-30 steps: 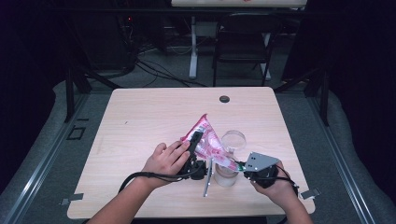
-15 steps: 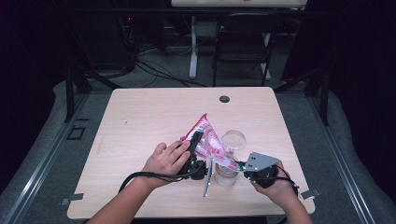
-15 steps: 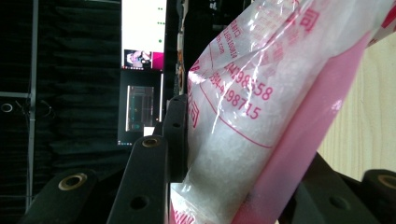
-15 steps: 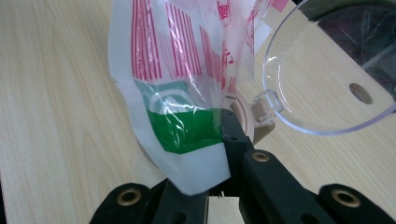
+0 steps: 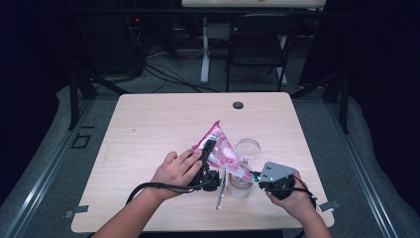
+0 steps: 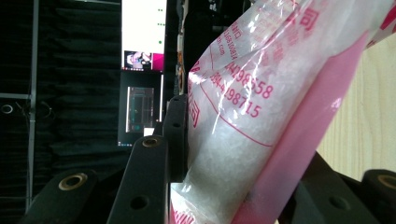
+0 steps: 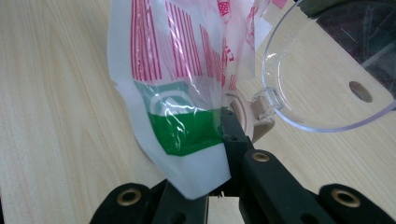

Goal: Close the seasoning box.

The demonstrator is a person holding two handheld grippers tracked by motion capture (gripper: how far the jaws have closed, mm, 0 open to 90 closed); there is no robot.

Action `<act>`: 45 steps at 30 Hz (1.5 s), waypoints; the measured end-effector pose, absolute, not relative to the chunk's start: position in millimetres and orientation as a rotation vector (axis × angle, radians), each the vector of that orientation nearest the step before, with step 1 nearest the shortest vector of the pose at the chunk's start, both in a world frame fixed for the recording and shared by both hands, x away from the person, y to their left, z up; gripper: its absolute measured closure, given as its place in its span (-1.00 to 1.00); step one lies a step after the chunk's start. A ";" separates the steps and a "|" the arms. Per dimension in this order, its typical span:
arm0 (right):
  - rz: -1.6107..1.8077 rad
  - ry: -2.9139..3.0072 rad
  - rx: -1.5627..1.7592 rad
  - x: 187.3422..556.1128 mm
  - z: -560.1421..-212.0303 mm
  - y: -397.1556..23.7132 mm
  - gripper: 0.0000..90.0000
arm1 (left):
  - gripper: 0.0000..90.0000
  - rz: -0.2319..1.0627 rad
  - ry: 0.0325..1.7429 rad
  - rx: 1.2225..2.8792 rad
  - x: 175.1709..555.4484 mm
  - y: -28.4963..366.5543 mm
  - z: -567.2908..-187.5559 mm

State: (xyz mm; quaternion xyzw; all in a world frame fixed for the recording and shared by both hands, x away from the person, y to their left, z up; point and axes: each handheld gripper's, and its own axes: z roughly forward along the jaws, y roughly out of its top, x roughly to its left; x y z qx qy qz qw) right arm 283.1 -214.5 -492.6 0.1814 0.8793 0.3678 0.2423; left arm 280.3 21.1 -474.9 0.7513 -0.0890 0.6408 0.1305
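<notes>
**High view: pink bag held at both ends above a clear cup**

High view notes, working out from the grippers. Left gripper (image 5: 207,154) is closed on the body of the pink bag (image 5: 221,151); in the left gripper view its jaws press the bag (image 6: 261,116) from both sides, white grains showing through the film. Right gripper (image 5: 255,175) is pinched tight on the bag's lower corner; the right gripper view shows the green-and-white corner (image 7: 187,140) clamped between the jaws.

Bag sits just right of table centre, lifted clear of the table (image 5: 148,129). Long axis runs from about 11 o'clock, the high pointed end, down to 5 o'clock, the clamped corner.

Key relation: a clear cup (image 5: 246,148) stands at roughly 1 o'clock from the right gripper, just beside the bag's right edge. A second clear cup (image 5: 239,187) sits directly under the low corner, next to a thin metal tool (image 5: 221,191) lying on the table. Right hand is the nearer to both cups.

Judgement: the low corner is the pouring end, so any tip should go toward the cup beneath it. Which cup is meant, I cannot tell.
</notes>
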 end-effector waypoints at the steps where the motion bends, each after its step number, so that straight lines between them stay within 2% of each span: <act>1: 1.005 2.403 0.496 283.1 -492.5 -214.5 1.00 | 0.50 1.862 -0.258 2.182 280.2 21.0 -474.8; 45: 1.014 2.397 0.514 285.1 -495.0 -217.4 1.00 | 0.51 1.866 -0.275 2.161 279.0 17.5 -472.5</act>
